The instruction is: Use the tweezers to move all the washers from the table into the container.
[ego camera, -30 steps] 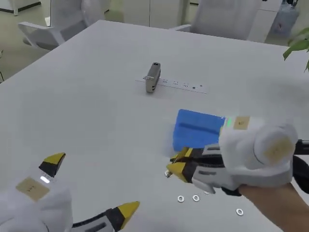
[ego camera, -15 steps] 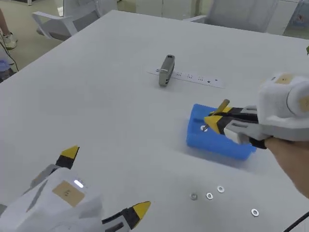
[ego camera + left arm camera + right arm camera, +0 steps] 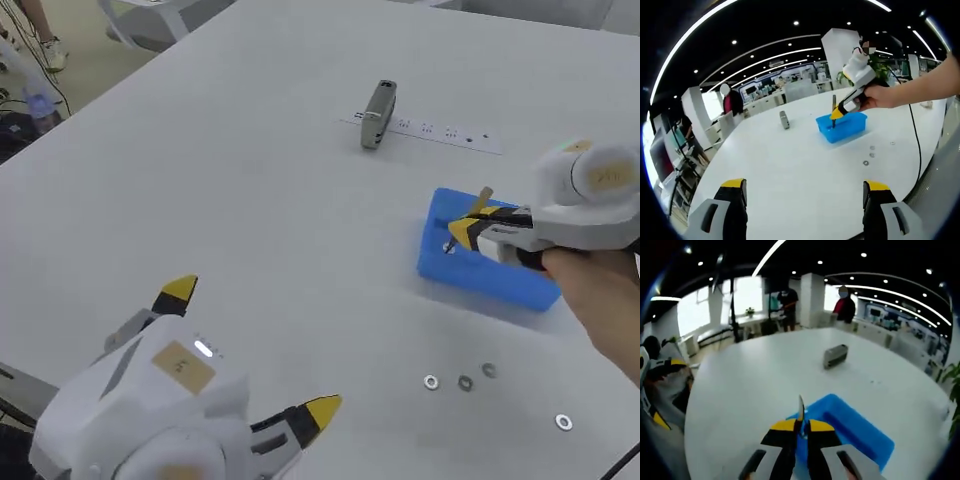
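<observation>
My right gripper (image 3: 470, 230) is shut on thin metal tweezers (image 3: 452, 243), whose tip hangs just over the left end of the blue container (image 3: 485, 285). A small washer seems pinched at that tip. In the right gripper view the yellow-tipped jaws (image 3: 800, 426) clamp the tweezers (image 3: 800, 412) above the container (image 3: 855, 432). Several washers (image 3: 465, 382) lie on the white table in front of the container, and one more washer (image 3: 564, 422) lies further right. My left gripper (image 3: 250, 350) hovers open and holds nothing at the near left, far from the container (image 3: 842, 127).
A grey block (image 3: 377, 112) stands at the end of a flat white strip (image 3: 440, 133) beyond the container. The table's (image 3: 250, 200) left edge runs diagonally, with chairs and floor beyond it. People stand in the background of both gripper views.
My right gripper has carried the tweezers from the table by the loose washers up and away to above the blue container. The head camera has shifted. The left gripper stays open.
</observation>
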Demonstrator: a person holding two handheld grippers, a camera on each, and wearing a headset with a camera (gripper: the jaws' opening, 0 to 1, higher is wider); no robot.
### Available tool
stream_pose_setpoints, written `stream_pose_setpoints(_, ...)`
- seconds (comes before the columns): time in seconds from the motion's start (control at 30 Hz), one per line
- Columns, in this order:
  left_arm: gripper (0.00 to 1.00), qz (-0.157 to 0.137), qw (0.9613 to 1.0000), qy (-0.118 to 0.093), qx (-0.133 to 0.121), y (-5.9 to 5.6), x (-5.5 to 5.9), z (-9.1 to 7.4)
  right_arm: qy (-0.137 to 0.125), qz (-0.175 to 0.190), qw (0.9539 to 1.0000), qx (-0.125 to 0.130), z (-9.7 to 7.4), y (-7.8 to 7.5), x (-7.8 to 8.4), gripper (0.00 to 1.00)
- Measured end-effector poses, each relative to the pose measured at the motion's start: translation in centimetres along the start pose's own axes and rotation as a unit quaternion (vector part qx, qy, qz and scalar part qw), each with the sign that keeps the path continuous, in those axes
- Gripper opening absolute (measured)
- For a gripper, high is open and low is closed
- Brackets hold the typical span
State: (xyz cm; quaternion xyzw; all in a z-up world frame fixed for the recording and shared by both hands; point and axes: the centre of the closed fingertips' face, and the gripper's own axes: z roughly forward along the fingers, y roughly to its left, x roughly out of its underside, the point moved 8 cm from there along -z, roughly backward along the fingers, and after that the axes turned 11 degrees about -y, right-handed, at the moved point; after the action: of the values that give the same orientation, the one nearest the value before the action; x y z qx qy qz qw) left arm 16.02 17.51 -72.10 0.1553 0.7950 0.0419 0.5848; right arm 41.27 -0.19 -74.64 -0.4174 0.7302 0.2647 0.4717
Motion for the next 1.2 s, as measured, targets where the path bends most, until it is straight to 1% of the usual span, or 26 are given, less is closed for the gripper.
stream_pose_setpoints(0.1,0.99,0.007,0.9999,0.009,0.005,-0.2,0.2,0.1,0.005,0.004,1.0,0.0,0.7,-0.2,0.5,0.03)
stream_pose_setpoints(0.17,0.99,0.01,0.9999,0.01,0.008,-0.3,0.2,0.1,0.008,0.002,1.0,0.002,1.0,-0.4,0.8,0.03)
stream_pose_setpoints(0.23,0.99,0.009,0.9998,0.011,0.011,-0.3,0.2,0.1,0.01,0.009,0.9999,0.001,1.1,-0.5,1.0,0.03)
stream_pose_setpoints(0.33,0.99,0.014,0.9996,0.019,0.014,-0.4,0.4,0.2,0.015,0.011,0.9998,-0.002,1.6,-0.5,1.5,0.04)
stream_pose_setpoints(0.37,0.99,0.017,0.9995,0.021,0.016,-0.5,0.5,0.2,0.006,0.014,0.9999,0.0,1.6,-0.5,1.5,0.04)
stream_pose_setpoints(0.43,0.99,0.02,0.9995,0.019,0.016,-0.5,0.4,0.1,0.011,0.018,0.9998,-0.001,1.5,-0.5,1.4,0.04)
stream_pose_setpoints(0.5,0.99,0.018,0.9995,0.021,0.016,-0.5,0.4,0.2,0.007,0.025,0.9997,0.0,1.3,-0.5,1.2,0.04)
stream_pose_setpoints(0.57,0.99,0.018,0.9994,0.022,0.017,-0.5,0.5,0.1,0.0,0.032,0.9995,0.002,0.9,-0.6,0.8,0.04)
stream_pose_setpoints(0.63,0.99,0.019,0.9994,0.022,0.018,-0.6,0.5,0.2,-0.01,0.032,0.9994,0.003,0.3,-0.6,0.0,0.04)
stream_pose_setpoints(0.7,0.99,0.02,0.9994,0.022,0.019,-0.6,0.5,0.2,-0.02,0.034,0.9992,0.003,-0.3,-0.4,-0.3,0.04)
stream_pose_setpoints(0.77,0.99,0.018,0.9994,0.02,0.02,-0.6,0.5,0.2,-0.031,0.031,0.999,-0.001,-1.1,0.0,-1.1,0.04)
stream_pose_setpoints(0.83,0.99,0.021,0.9993,0.023,0.019,-0.6,0.5,0.2,-0.042,0.023,0.9988,-0.003,-2.2,0.6,-1.9,0.04)
stream_pose_setpoints(0.87,0.99,0.023,0.9993,0.024,0.019,-0.6,0.5,0.1,-0.043,0.019,0.9989,-0.006,-2.7,1.0,-2.2,0.04)
stream_pose_setpoints(0.9,0.99,0.023,0.9993,0.022,0.019,-0.6,0.5,0.1,-0.048,0.008,0.9988,-0.008,-3.3,1.4,-2.6,0.04)
stream_pose_setpoints(0.97,0.99,0.021,0.9994,0.017,0.021,-0.7,0.4,0.1,-0.054,0.002,0.9985,-0.011,-4.3,2.0,-2.9,0.04)
stream_pose_setpoints(1.07,0.99,0.023,0.9993,0.02,0.023,-0.7,0.4,0.1,-0.057,-0.002,0.9982,-0.019,-5.4,3.1,-3.3,0.04)
stream_pose_setpoints(1.2,0.99,0.027,0.9991,0.019,0.026,-0.8,0.4,0.1,-0.054,-0.003,0.9982,-0.027,-6.8,4.0,-2.8,0.05)
